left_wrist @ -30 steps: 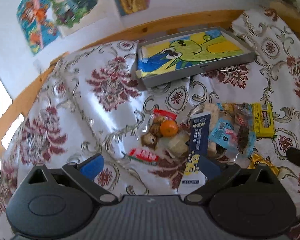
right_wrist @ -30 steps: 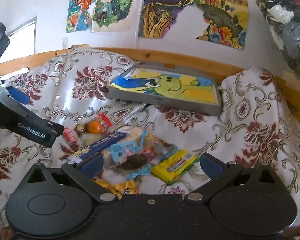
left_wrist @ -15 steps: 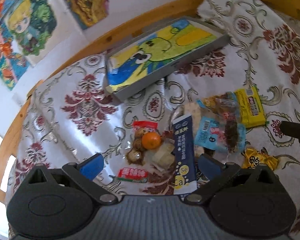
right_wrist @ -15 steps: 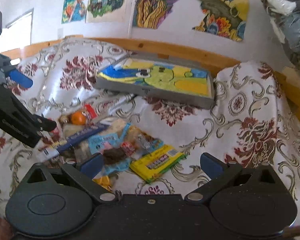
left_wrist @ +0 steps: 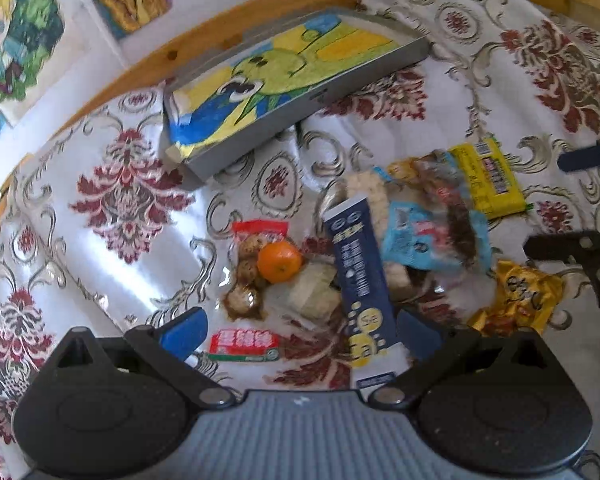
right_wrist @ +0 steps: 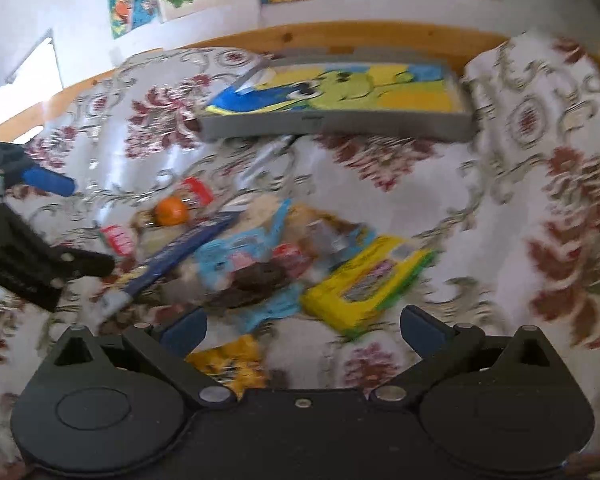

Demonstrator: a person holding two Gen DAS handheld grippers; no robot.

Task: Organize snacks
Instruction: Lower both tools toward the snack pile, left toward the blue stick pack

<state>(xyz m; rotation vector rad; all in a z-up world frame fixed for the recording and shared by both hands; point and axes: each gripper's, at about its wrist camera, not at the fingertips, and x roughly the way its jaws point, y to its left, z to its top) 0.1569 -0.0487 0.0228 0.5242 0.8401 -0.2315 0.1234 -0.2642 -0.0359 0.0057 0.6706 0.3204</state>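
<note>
A pile of snacks lies on the flowered cloth (left_wrist: 112,200). It holds an orange (left_wrist: 279,261), a long navy pack (left_wrist: 360,276), a light-blue pack (left_wrist: 424,236), a yellow pack (left_wrist: 488,178), a golden wrapper (left_wrist: 520,300) and a small red packet (left_wrist: 244,342). My left gripper (left_wrist: 300,336) is open above the near side of the pile, the navy pack's end between its fingers. My right gripper (right_wrist: 302,330) is open and empty just short of the yellow pack (right_wrist: 364,280) and the golden wrapper (right_wrist: 230,364). The right wrist view is blurred.
A flat grey tray (left_wrist: 372,68) with a yellow, green and blue picture inside sits behind the pile, by the wooden rail (left_wrist: 220,36). Drawings hang on the white wall. The other gripper shows at the side edge of each view.
Both grippers have come lower and closer to the snack pile, which now fills more of each view. Both stay open, and no snack has moved.
</note>
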